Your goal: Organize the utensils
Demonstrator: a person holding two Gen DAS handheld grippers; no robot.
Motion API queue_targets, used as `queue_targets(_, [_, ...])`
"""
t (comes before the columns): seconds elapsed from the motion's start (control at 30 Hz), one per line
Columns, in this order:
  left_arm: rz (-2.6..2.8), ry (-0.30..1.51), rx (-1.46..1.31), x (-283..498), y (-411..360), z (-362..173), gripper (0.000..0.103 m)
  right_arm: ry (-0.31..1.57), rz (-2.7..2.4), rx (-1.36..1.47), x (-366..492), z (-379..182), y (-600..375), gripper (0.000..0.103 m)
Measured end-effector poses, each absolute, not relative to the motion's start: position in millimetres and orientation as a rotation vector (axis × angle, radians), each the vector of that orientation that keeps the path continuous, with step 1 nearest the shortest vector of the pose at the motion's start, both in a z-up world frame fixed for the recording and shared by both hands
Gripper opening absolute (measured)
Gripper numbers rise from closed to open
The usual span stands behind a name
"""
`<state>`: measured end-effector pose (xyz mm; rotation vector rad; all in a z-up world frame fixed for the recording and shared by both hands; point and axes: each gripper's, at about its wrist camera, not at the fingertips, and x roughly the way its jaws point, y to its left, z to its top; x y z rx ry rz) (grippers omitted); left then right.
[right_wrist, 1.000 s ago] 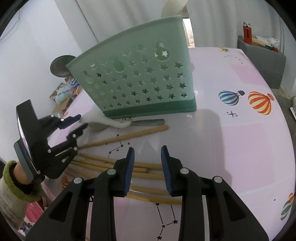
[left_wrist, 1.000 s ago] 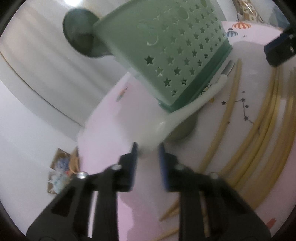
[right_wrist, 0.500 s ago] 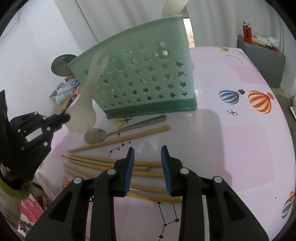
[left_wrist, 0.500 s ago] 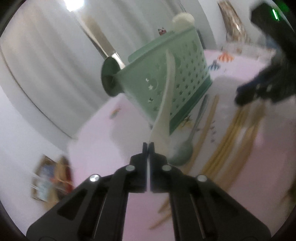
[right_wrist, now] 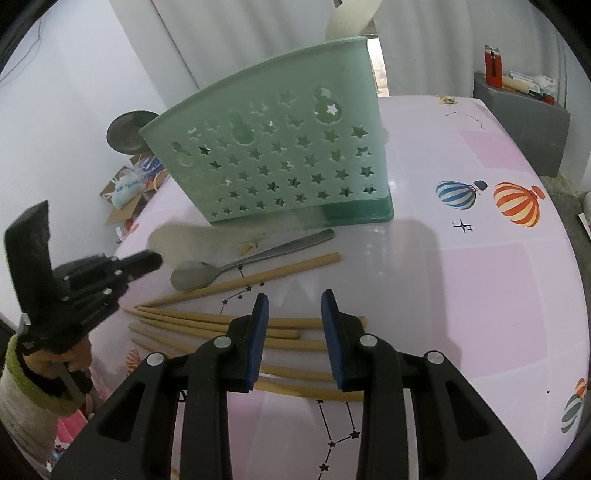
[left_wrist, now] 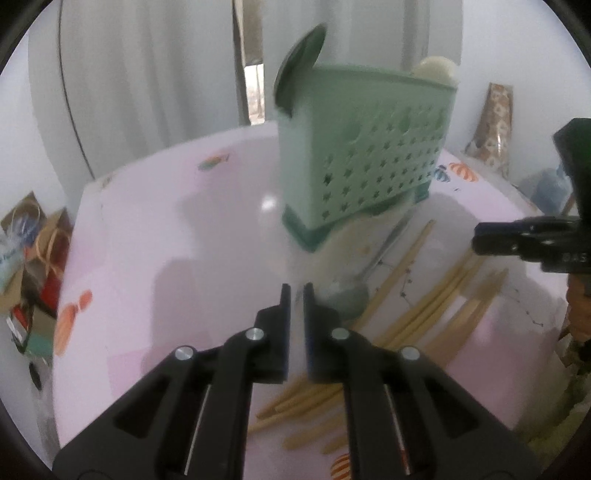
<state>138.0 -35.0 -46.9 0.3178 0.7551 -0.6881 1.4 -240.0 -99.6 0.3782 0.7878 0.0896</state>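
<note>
While one pale utensil top (right_wrist: pixel 354 18) already pokes out above the rim of the green star-punched caddy (right_wrist: pixel 280 162), I judge this job barely started: nearly everything else lies loose on the pink bench (right_wrist: pixel 461 280).

Just in front of the caddy I see a white plastic spoon (right_wrist: pixel 177 242) lying flat, blurred in both views, with its wide end at the tips of my left gripper (left_wrist: pixel 296 291). That gripper's jaws are opening from a near-shut gap, and I see nothing pinched between them; the spoon looks to be free on the bench, though the blur keeps me from being sure it has settled. Beside it lies a metal spoon (right_wrist: pixel 236 264), bowl toward the left gripper, handle toward the caddy's base.

Nearer me, a single bamboo chopstick (right_wrist: pixel 258 277) lies parallel to the metal spoon, and a loose bundle of further chopsticks (right_wrist: pixel 221 325) lies under and ahead of my right gripper (right_wrist: pixel 293 306), which hangs partly open over them and holds nothing.

Left to do, as I read it: both spoons and every chopstick into the caddy.
</note>
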Motion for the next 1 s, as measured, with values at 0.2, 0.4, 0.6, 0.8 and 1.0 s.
queue_targets(0.2, [-0.678, 0.759, 0.269, 141, -32, -54, 0.006, 0.789, 0.089, 0.376, 1, -100, -240, 0.030])
queue_targets(0.4, [-0.694, 0.769, 0.216, 143, -26, -48, 0.010, 0.785, 0.086, 0.376, -1, -99, -241, 0.030])
queue_targets(0.6, [-0.693, 0.764, 0.154, 148, -22, -40, 0.036, 0.795, 0.094, 0.387, -1, -103, -242, 0.034])
queue_targets(0.8, [-0.724, 0.832, 0.014, 175, -20, -43, 0.039, 0.799, 0.121, 0.393, 1, -105, -237, 0.035])
queue_targets(1.0, [-0.770, 0.945, -0.166, 210, -19, -60, 0.037, 0.801, 0.122, 0.396, 0, -106, -237, 0.035])
